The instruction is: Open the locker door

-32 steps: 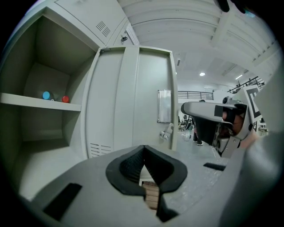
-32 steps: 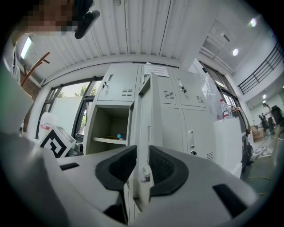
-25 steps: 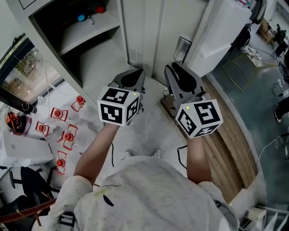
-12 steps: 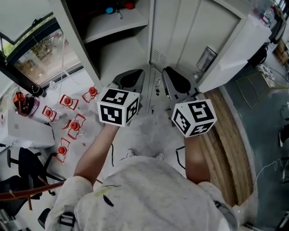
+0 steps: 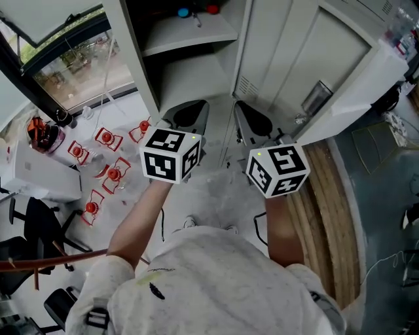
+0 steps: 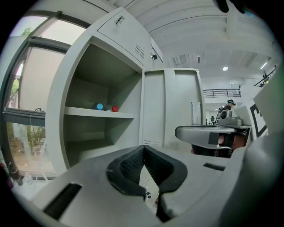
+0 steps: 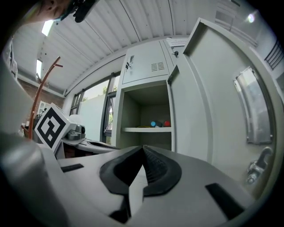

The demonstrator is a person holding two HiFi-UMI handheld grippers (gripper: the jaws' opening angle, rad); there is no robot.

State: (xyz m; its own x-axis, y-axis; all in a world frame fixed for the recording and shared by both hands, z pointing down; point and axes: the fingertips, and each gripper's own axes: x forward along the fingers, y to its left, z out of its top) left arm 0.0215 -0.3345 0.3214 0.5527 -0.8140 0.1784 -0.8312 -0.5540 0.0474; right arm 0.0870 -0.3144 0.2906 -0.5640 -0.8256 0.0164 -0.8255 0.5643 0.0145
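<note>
A grey locker (image 5: 196, 72) stands in front of me with one compartment open. Its shelf (image 5: 190, 36) carries a small blue thing (image 5: 184, 12) and a red one (image 5: 211, 9). The door (image 5: 294, 65) is swung out to the right, and the right gripper view shows its face (image 7: 213, 102) with a clear plate (image 7: 253, 106) and a handle (image 7: 259, 164). My left gripper (image 5: 193, 110) and right gripper (image 5: 245, 112) hang side by side short of the locker. Both are shut on nothing, seen closely for the left gripper (image 6: 143, 148) and the right gripper (image 7: 143, 148).
Several red-and-white items (image 5: 108, 173) lie on the floor at the left, beside a white box (image 5: 39, 176) and a window (image 5: 72, 59). A black chair (image 5: 26, 229) is at the lower left. Wooden planking (image 5: 327, 216) runs along the right. A closed vented door (image 7: 146, 66) tops the open compartment.
The right gripper's jaws have closed from slightly apart to shut. The head view has swung, so the locker and floor items sit further right and lower. Both hands stayed about level.
</note>
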